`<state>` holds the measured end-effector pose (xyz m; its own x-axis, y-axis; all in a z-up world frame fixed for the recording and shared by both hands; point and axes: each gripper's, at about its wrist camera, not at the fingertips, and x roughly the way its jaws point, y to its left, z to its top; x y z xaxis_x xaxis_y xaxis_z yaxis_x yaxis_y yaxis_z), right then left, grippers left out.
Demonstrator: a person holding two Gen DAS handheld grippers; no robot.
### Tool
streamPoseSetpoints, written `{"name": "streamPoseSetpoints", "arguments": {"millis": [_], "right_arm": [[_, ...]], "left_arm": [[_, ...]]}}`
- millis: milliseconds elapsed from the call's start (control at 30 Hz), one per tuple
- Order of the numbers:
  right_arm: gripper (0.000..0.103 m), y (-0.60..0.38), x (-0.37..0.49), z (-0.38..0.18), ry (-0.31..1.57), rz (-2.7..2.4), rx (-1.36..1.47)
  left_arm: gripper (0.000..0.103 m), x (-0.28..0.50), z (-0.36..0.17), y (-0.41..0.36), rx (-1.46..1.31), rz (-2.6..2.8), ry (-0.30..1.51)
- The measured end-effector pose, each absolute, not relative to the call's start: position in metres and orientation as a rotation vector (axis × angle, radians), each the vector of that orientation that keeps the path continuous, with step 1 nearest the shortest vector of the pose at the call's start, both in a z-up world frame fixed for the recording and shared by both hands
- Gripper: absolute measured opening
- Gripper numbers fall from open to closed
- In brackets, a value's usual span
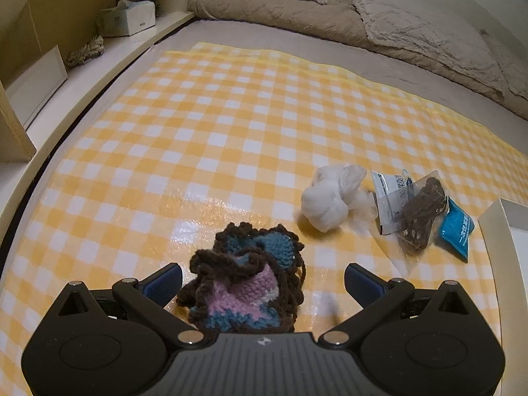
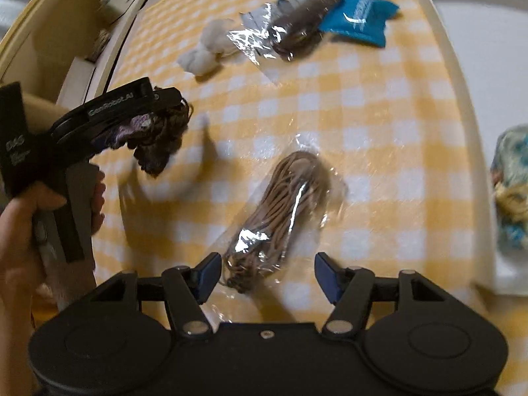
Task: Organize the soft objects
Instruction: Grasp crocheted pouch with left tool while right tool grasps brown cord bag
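Note:
A knitted pouch [image 1: 244, 277] in brown, pink and blue lies on the yellow checked cloth [image 1: 214, 125] between the wide-open fingers of my left gripper [image 1: 263, 280]. The pouch also shows in the right wrist view [image 2: 155, 138], under the left gripper's fingers [image 2: 158, 97]. My right gripper [image 2: 265, 275] is open over a clear bag of beige cord [image 2: 283, 198], its fingers on either side of the bag's near end. Further off lie a white cotton wad [image 1: 330, 198], a clear bag of brown cord [image 1: 419, 217] and a blue packet [image 1: 457, 227].
A white box [image 1: 505, 231] stands at the right edge; in the right wrist view it holds a blue and yellow knitted item [image 2: 511, 184]. A folded beige duvet [image 1: 363, 16] lies at the back. A shelf at the left holds a tissue box [image 1: 128, 16] and rope [image 1: 85, 51].

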<state>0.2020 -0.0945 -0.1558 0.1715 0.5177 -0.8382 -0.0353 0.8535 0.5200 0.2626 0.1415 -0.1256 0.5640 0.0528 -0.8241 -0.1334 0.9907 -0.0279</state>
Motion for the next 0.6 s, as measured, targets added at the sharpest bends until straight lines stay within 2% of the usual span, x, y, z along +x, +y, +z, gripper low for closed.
{"name": "streamPoseSetpoints", "arguments": {"millis": [133, 167, 267, 467, 600], "right_arm": [[0.051, -0.089, 0.207, -0.156, 1.312, 0.390, 0.416], [0.044, -0.089, 0.209, -0.155, 1.308, 0.389, 0.408], [0.029, -0.091, 0.212, -0.153, 1.298, 0.398, 0.354], [0.018, -0.097, 0.211, -0.140, 1.232, 0.447, 0.279], [0.012, -0.098, 0.211, -0.131, 1.193, 0.469, 0.249]], "left_arm": [[0.100, 0.264, -0.127, 0.144, -0.108, 0.110, 0.970], [0.097, 0.264, -0.127, 0.144, -0.111, 0.111, 0.971], [0.087, 0.265, -0.128, 0.146, -0.114, 0.116, 0.979], [0.061, 0.264, -0.134, 0.147, -0.103, 0.085, 1.036], [0.051, 0.260, -0.130, 0.142, -0.064, 0.061, 1.028]]}}
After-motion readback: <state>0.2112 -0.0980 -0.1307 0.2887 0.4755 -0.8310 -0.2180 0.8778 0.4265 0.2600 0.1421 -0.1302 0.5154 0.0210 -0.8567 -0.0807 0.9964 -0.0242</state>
